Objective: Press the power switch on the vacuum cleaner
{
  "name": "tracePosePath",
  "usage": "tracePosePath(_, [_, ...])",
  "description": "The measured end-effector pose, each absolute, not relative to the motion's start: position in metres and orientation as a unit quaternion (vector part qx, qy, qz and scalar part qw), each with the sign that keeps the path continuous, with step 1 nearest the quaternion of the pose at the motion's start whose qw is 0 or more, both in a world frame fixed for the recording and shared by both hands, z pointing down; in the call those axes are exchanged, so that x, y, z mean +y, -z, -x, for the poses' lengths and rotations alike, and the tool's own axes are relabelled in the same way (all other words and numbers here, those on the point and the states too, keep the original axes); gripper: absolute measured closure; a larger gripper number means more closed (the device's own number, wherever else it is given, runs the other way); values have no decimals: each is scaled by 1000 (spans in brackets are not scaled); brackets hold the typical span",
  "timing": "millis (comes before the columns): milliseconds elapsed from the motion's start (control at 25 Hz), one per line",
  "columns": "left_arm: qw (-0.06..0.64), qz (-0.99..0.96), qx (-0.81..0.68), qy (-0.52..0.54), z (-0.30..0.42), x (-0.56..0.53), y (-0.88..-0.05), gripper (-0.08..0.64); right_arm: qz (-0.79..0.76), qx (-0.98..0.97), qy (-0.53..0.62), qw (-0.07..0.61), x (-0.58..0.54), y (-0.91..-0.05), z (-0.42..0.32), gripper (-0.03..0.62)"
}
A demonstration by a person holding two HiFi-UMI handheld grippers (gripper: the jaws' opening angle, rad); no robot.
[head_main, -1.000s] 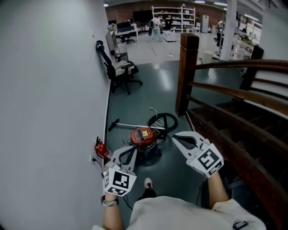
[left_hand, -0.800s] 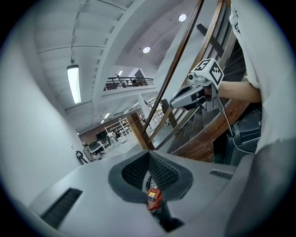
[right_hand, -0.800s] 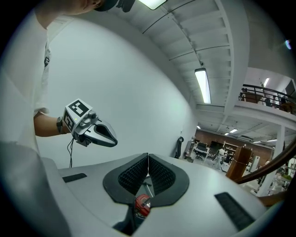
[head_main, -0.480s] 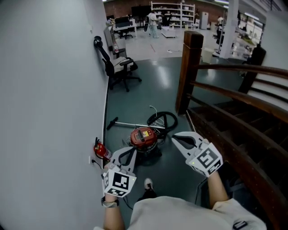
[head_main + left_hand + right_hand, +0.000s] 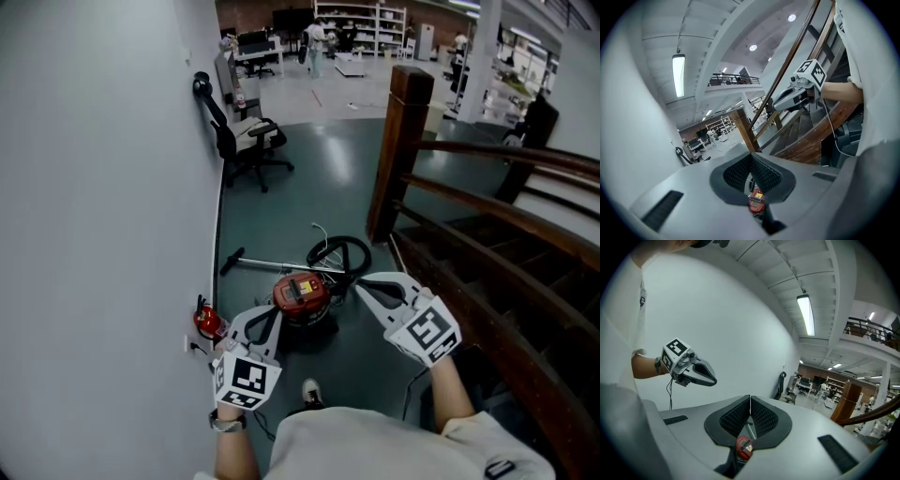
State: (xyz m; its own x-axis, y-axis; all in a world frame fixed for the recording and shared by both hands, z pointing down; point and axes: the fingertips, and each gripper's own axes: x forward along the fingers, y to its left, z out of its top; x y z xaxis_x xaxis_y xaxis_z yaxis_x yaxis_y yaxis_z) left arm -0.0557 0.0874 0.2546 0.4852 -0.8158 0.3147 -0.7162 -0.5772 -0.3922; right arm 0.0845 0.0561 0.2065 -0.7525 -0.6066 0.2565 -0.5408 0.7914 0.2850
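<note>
Head view: I'm looking down a strip of dark floor (image 5: 309, 202) between a pale wall (image 5: 94, 187) on the left and a wooden stair rail (image 5: 497, 202) on the right. The vacuum (image 5: 302, 292), a red canister, sits on the floor near the wall, ahead of my two grippers and apart from both. Its black hose (image 5: 339, 253) loops just behind it, and a thin wand (image 5: 267, 263) lies across the floor towards the wall. A small red extinguisher (image 5: 208, 322) stands at the foot of the wall. Further back a chair (image 5: 248, 145) is parked against the wall, and a thick post (image 5: 401, 141) ends the rail. The left gripper (image 5: 274, 314) points at the vacuum from the near left, the right gripper (image 5: 360, 289) from the near right. Neither touches it. A shoe (image 5: 310, 392) shows at the bottom.

Left gripper view: the ribbed pads meet at their tips, so the jaws are closed with nothing between them. The vacuum shows low in the slot beneath them, out on the floor. The right gripper hangs at upper right in front of the stairs.

Right gripper view: these jaws are also closed and empty, pads tip to tip. The vacuum again sits low in the slot, at a distance. The left gripper shows at the left against the wall.
</note>
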Motion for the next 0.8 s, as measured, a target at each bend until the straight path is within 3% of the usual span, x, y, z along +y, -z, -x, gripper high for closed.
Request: tracePosePath(800, [120,876,401,239,88,-32,-261,560,-350,-907,116,202,-41,-221,-45,561])
